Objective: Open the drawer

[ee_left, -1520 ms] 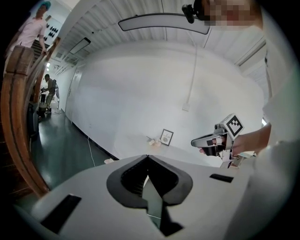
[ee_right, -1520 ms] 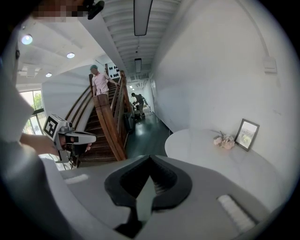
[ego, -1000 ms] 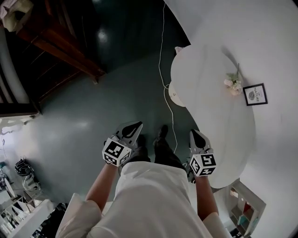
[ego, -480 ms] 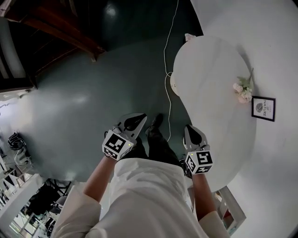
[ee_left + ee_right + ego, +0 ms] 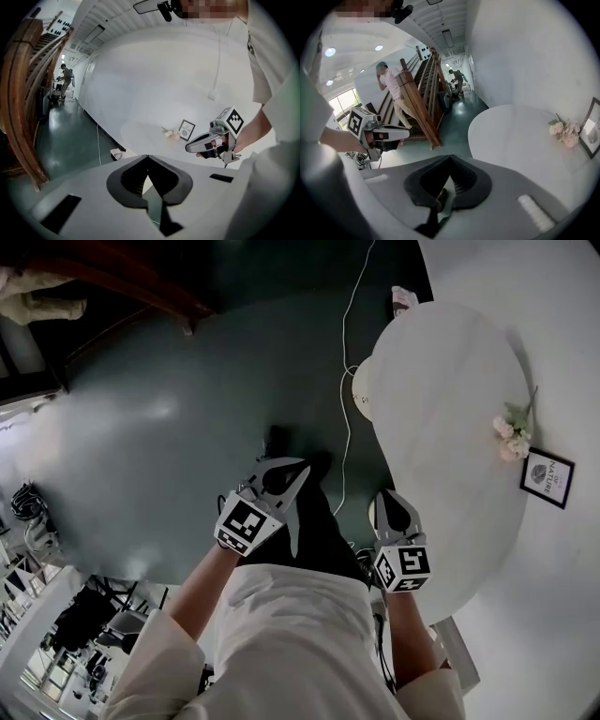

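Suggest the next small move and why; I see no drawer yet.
Probably turn toward the white table and look below its edge for the drawer: none shows in any view, and the left gripper and right gripper are shut, empty.

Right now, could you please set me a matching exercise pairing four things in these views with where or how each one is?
Things:
1 framed picture
2 white cable
3 wooden staircase
4 left gripper

Place or state:
A jaws shut, nothing between them
B trailing over the green floor
C on the white table, beside the flowers
D head view's top left

Pairs: 1-C, 2-B, 3-D, 4-A
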`<state>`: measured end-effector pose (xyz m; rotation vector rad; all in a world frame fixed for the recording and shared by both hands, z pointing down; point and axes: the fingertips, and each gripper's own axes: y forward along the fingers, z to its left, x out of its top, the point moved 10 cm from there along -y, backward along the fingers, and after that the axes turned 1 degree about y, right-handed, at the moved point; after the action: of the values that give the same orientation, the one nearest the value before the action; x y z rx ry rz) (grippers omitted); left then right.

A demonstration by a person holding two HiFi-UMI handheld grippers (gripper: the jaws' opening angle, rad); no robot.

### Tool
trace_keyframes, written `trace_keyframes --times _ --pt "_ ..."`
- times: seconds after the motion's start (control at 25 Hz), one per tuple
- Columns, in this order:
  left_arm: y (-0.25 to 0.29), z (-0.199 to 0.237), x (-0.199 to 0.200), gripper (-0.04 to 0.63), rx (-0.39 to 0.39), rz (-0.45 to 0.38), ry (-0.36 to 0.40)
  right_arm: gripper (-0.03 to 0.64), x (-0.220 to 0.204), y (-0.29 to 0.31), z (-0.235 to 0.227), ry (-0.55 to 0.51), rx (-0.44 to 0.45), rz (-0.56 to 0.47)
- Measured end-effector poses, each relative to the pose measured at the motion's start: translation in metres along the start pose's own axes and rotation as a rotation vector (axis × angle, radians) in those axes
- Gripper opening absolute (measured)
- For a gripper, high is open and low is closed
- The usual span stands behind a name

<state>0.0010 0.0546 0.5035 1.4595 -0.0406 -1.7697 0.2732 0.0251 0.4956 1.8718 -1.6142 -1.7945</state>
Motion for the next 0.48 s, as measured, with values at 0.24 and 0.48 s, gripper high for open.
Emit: trace_keyframes --times 0.24,0.48 --pt "0.036 0.028 -0.016 0.006 -0.082 0.017 -0.017 0.011 0.001 0.027 -0.002 0.007 -0.056 0.014" --pt "0.075 0.065 -0.029 0.008 -0.140 0.025 0.021 0.011 -0.006 0.058 0.000 0.007 -0.090 0.040"
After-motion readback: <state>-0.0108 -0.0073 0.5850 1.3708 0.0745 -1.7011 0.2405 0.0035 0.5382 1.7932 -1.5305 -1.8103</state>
